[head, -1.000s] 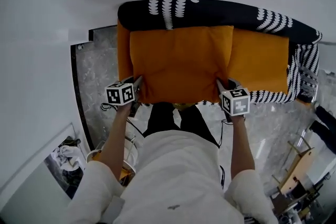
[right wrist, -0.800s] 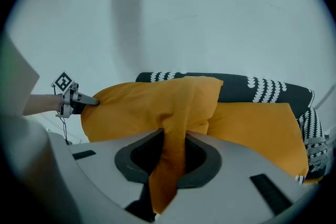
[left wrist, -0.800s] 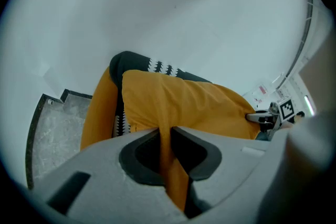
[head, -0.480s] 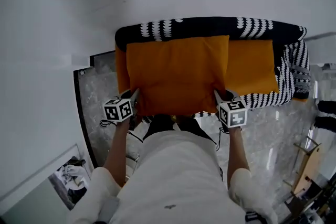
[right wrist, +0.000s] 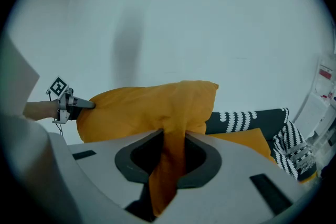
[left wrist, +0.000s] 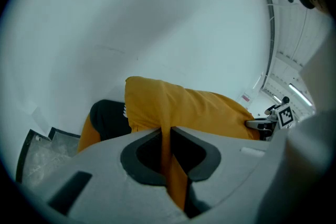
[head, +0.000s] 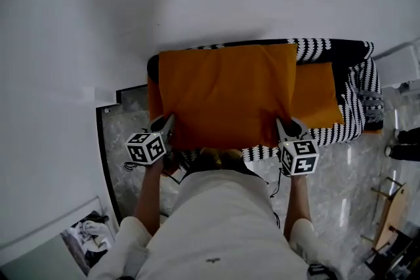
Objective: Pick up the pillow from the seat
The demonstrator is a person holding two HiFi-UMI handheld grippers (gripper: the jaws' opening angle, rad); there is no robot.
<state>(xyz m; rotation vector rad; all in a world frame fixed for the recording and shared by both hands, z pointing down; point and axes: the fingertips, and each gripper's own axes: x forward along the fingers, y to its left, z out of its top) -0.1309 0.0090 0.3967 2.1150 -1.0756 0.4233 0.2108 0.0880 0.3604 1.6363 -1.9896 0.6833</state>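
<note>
Pillow (head: 226, 95), in left claw (head: 169, 120) and right claw (head: 283, 123), largely hides the seat (head: 319, 99).

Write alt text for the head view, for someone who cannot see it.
Seen from above, a person holds a large orange pillow by its near corners, the left gripper and right gripper each clamped on one, over a black-and-white patterned seat. Another orange cushion lies on the seat at the right.
</note>
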